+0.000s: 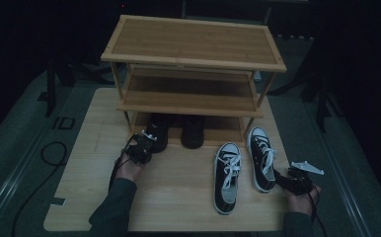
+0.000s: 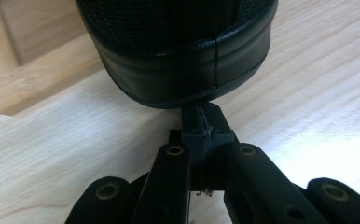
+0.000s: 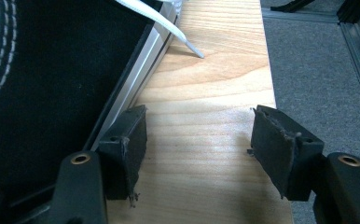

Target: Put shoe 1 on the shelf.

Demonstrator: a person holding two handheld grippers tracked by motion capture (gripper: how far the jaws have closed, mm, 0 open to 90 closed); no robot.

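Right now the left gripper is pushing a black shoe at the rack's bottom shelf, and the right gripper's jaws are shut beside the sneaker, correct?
Not quite. The right gripper is open: the right gripper view shows its jaws spread apart over bare wooden board, beside the black-and-white sneaker. The rest stands: the shut left gripper meets the black shoe.

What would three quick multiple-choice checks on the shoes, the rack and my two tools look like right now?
1. Where do the two black shoes sit?
A. Rack's top shelf
B. Rack's bottom level
C. On the floor

2. How many black-and-white sneakers lie in front of the rack?
A. One
B. Two
C. Four

3. How does the right tool stand?
A. Open beside a sneaker
B. Shut on a lace
C. Shut on the rack

Key: 1 B, both stand under the lowest shelf, the left tool shut at one heel. 2 B, a pair lies on the board. 3 A, its jaws stand wide apart over bare wood.
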